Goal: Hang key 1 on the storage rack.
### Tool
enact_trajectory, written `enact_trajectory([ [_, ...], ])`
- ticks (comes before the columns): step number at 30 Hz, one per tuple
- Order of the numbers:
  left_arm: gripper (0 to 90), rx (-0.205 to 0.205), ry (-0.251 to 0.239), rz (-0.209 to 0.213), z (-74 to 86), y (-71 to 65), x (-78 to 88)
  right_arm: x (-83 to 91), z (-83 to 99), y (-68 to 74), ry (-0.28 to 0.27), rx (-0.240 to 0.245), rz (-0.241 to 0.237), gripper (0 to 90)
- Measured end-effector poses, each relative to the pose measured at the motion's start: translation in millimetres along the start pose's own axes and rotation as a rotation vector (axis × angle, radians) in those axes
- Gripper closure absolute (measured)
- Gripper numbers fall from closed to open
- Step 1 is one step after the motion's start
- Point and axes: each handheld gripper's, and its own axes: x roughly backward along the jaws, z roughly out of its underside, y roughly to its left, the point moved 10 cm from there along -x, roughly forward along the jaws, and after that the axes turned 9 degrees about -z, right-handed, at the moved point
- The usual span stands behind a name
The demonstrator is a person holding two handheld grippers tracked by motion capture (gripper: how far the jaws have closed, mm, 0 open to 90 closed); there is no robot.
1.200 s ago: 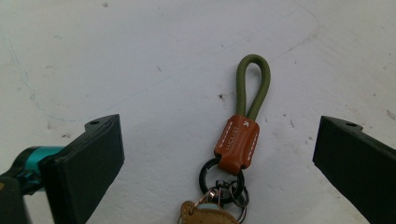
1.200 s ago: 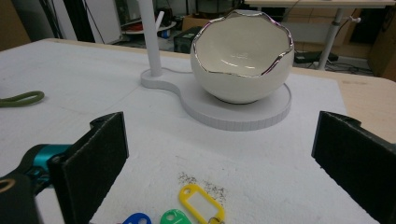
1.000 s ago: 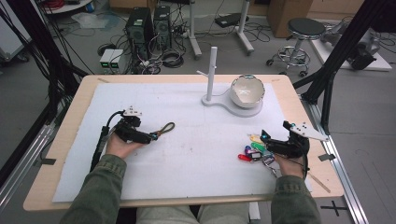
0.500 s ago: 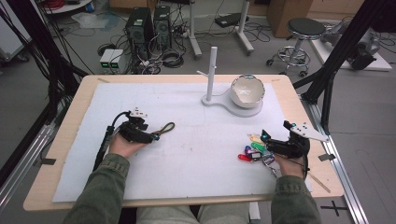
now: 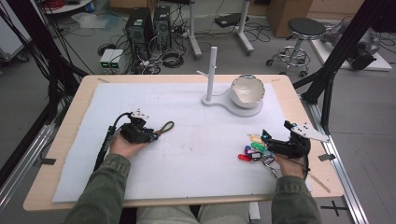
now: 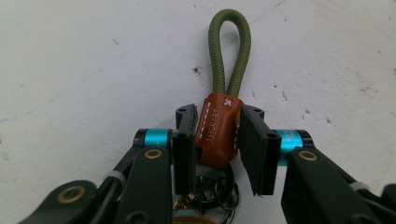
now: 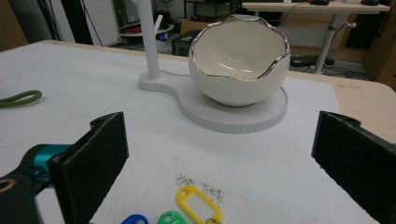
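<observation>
With its jaws just closing, the left hand-held gripper [image 6: 212, 140] pinches the brown leather tab [image 6: 217, 128] of the olive cord-loop keychain [image 5: 164, 129], well left of the egg-shaped bowl [image 5: 247, 91]; such a narrow hold could slip when lifted.

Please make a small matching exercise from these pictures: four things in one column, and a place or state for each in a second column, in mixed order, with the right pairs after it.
Things:
1. brown leather tab
2. egg-shaped bowl
3. yellow key tag
4. right gripper

Places or states:
A. jaws wide apart, nothing between them
B. on the round white stand
C. between the left gripper pads, which have just been closing
D. flat on the white mat, in front of the open jaws

Pairs: 1-C, 2-B, 3-D, 4-A
</observation>
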Motion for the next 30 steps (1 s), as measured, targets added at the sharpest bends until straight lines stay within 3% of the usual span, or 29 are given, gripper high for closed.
enact_trajectory([
  [10,74.8,0.036,-0.014,0.009,-1.8,6.0,5.3,0.6,-1.0,-0.4,-0.007,0.002,0.004,2.9],
  [21,76.2,0.085,-0.035,0.014,-8.2,13.1,19.2,1.4,-1.7,-0.2,-0.010,0.003,0.008,2.9],
  [30,76.1,0.095,-0.094,0.027,-30.4,12.3,38.7,1.3,-1.9,0.2,-0.010,0.004,0.008,2.9],
])
